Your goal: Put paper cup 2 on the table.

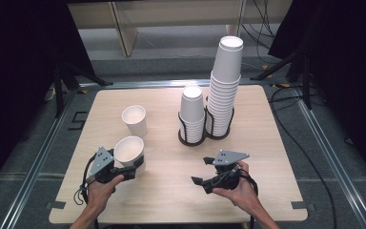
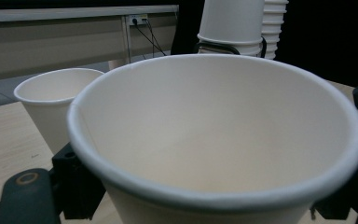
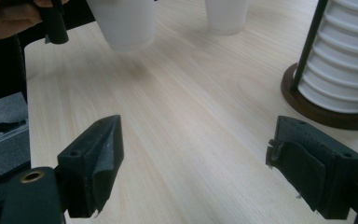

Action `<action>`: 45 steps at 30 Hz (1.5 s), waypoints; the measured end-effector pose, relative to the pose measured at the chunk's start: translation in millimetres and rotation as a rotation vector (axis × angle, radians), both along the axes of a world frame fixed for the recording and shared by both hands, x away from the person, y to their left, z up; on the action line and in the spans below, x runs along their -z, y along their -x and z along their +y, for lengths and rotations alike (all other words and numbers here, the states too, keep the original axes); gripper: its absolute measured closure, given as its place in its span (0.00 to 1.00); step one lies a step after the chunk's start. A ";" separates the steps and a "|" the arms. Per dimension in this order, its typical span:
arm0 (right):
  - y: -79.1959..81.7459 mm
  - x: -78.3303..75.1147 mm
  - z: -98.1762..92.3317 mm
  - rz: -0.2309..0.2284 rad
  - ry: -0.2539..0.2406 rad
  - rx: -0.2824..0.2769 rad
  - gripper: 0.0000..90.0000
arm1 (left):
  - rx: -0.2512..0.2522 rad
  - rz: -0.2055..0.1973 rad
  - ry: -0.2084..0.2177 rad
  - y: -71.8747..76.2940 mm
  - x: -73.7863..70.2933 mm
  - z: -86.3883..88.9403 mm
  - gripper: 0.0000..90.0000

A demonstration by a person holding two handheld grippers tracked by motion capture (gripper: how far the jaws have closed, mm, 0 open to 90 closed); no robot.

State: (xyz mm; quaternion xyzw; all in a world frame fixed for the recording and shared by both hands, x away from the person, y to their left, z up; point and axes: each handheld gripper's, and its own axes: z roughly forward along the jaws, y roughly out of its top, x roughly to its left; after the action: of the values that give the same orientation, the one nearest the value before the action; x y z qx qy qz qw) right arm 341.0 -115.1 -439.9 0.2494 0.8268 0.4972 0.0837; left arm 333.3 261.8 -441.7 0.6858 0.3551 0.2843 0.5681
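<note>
Our left gripper point(image 1: 136, 167) is clamped on a white paper cup point(image 1: 129, 151), its jaws pressed to the cup's wall on either side just under the rim. In the left gripper view that cup point(image 2: 214, 140) opens toward us, mouth up and a little tilted our way, with its long axis close to vertical. In the right gripper view the same cup point(image 3: 126, 23) casts a soft shadow on the wood beneath it, so we judge it lifted clear of the table point(image 1: 267, 143), though we cannot be sure.

Our right gripper point(image 1: 201, 171) stands with its jaws spread wide and nothing between them; its own view shows bare tabletop in the gap.

The relation that matters: a second loose cup point(image 1: 135, 120) stands upright at about twelve o'clock from the held one, near it but apart. The left hand is far the nearer to it. From the right gripper the held cup lies at about nine o'clock.

Farther out, at one to two o'clock from the left gripper, two wire holders point(image 1: 193, 133) carry stacks of upturned cups point(image 1: 225, 90), the right stack the taller.

The high view gives the layout and spacing. The left gripper view shows the held cup's inside is empty. The right gripper view shows the holder's dark base point(image 3: 317, 109) beside its far jaw.
</note>
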 end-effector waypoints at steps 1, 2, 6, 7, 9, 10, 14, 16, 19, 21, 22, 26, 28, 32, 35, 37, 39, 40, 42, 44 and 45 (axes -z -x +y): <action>1.0 0.3 -0.4 0.012 0.001 0.003 0.20 | 0.001 -0.015 0.011 -2.3 1.3 0.8 0.17; 1.5 0.6 -0.9 0.014 0.004 0.003 0.20 | -0.003 -0.013 0.013 -2.9 1.5 1.5 0.17; 2.6 1.6 -2.1 -0.002 0.015 0.004 0.20 | -0.028 -0.010 0.011 -6.2 2.8 5.6 0.17; 3.8 1.6 -2.0 0.012 0.014 0.007 0.20 | -0.036 -0.003 0.000 -6.8 2.9 7.0 0.17; 4.2 1.9 -2.2 0.010 0.018 0.007 0.20 | -0.045 0.003 -0.008 -8.3 3.4 8.1 0.17; 4.3 2.3 -2.1 0.002 0.016 0.010 0.20 | -0.047 0.000 -0.004 -9.8 4.3 8.1 0.17; 4.2 3.4 -3.1 -0.004 0.025 0.012 0.19 | -0.065 0.003 -0.011 -14.1 6.3 10.7 0.17; 4.1 3.4 -3.3 -0.006 0.031 0.012 0.20 | -0.073 -0.001 -0.014 -16.7 7.8 12.9 0.17; 4.0 3.8 -3.2 0.000 0.033 0.005 0.19 | -0.101 0.009 -0.021 -19.7 8.6 17.8 0.17; 4.3 3.9 -3.1 -0.001 0.042 0.009 0.19 | -0.117 0.003 -0.023 -23.0 9.8 21.3 0.17; 4.1 4.1 -3.0 -0.003 0.043 0.008 0.19 | -0.120 -0.004 -0.016 -25.4 10.9 22.9 0.17; 3.5 4.9 -2.2 0.002 0.036 0.002 0.19 | -0.152 0.006 -0.028 -30.4 12.9 29.2 0.17; 3.3 4.9 -2.6 0.003 0.047 0.008 0.19 | -0.163 0.010 -0.029 -32.4 13.9 31.6 0.17; 3.5 4.9 -3.0 0.005 0.047 0.009 0.19 | -0.183 0.011 -0.031 -36.2 15.5 35.1 0.17; 3.6 4.9 -3.4 -0.001 0.049 0.009 0.19 | -0.189 0.014 -0.035 -37.9 16.2 37.0 0.17; 3.5 5.0 -3.5 -0.005 0.047 0.014 0.19 | -0.199 0.018 -0.036 -39.0 16.8 38.7 0.17; 3.5 4.8 -3.4 -0.001 0.052 0.013 0.19 | -0.206 0.017 -0.037 -40.8 17.3 40.7 0.17; 3.4 5.2 -3.1 0.003 0.052 0.011 0.19 | -0.211 0.018 -0.041 -41.8 17.4 42.3 0.17; 3.0 5.5 -2.8 -0.010 0.056 0.011 0.19 | -0.224 0.014 -0.035 -45.2 18.5 45.2 0.17; 2.9 5.6 -2.7 -0.009 0.056 0.011 0.19 | -0.237 0.019 -0.037 -47.6 19.2 47.7 0.17; 2.9 5.7 -2.8 -0.009 0.056 0.011 0.19 | -0.241 0.019 -0.038 -49.4 19.7 49.5 0.17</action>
State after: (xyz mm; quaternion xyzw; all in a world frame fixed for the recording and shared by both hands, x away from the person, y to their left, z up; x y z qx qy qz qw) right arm 338.1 -117.8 -445.6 0.2492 0.8387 0.4744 0.0972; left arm 382.7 311.3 -461.4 0.6515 0.4349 0.3505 0.5134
